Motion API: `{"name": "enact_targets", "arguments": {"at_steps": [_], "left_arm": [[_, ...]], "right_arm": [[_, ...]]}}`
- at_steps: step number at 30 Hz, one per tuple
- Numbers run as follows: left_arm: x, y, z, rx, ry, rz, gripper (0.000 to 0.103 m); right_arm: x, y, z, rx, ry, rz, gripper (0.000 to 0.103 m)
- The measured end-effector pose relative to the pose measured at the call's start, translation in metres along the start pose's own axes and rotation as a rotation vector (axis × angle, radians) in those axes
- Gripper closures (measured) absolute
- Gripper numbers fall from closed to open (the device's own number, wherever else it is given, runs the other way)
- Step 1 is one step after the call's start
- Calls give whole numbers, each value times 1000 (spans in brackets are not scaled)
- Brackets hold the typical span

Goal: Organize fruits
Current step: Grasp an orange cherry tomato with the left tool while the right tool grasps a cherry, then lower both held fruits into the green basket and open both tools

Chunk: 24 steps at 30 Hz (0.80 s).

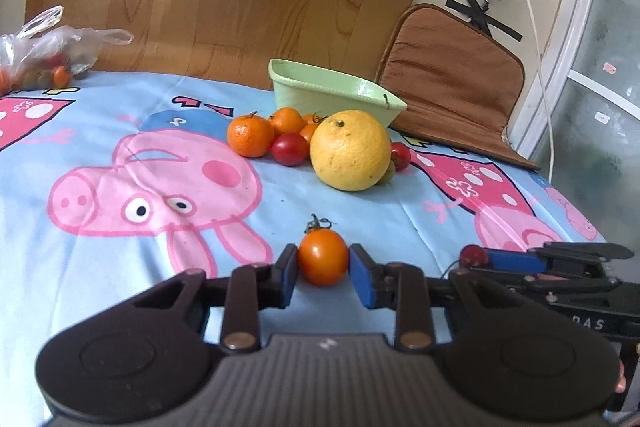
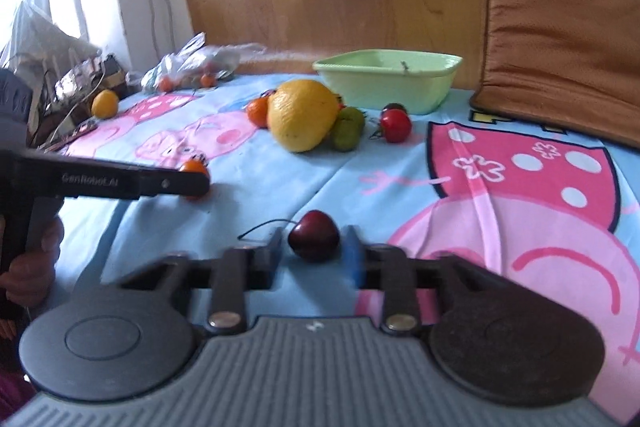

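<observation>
Gripping an orange tomato [image 1: 323, 258] and cherry [image 2: 314, 241].

From where I steer, a small tomato [image 1: 323, 257] sits on the bedsheet [image 1: 100, 267] between my left gripper's [image 1: 323, 269] fingers, a cherry [image 2: 314, 235] between my right gripper's [image 2: 314, 247]. Farther back a big citrus [image 1: 350, 149] fronts a cluster of mandarins [image 1: 250, 136] and tomatoes, the basin [image 1: 332, 95] behind them (a cushion [image 1: 452, 83] leaning to its right). A bag of fruit [image 1: 44, 55] lies far left.
</observation>
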<state>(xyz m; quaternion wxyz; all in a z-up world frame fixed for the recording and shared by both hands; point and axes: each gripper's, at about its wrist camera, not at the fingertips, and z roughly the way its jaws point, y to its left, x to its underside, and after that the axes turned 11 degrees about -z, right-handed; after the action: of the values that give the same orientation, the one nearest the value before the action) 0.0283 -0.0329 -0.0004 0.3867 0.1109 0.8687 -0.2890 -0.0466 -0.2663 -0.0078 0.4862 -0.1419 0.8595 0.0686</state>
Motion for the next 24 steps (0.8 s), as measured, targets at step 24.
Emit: {"name": "enact_targets", "arguments": {"at_steps": [24], "left_arm": [[-164, -53, 147, 64, 67, 86, 74]], "right_arm": [[-99, -109, 97, 102, -111, 180, 73]]}}
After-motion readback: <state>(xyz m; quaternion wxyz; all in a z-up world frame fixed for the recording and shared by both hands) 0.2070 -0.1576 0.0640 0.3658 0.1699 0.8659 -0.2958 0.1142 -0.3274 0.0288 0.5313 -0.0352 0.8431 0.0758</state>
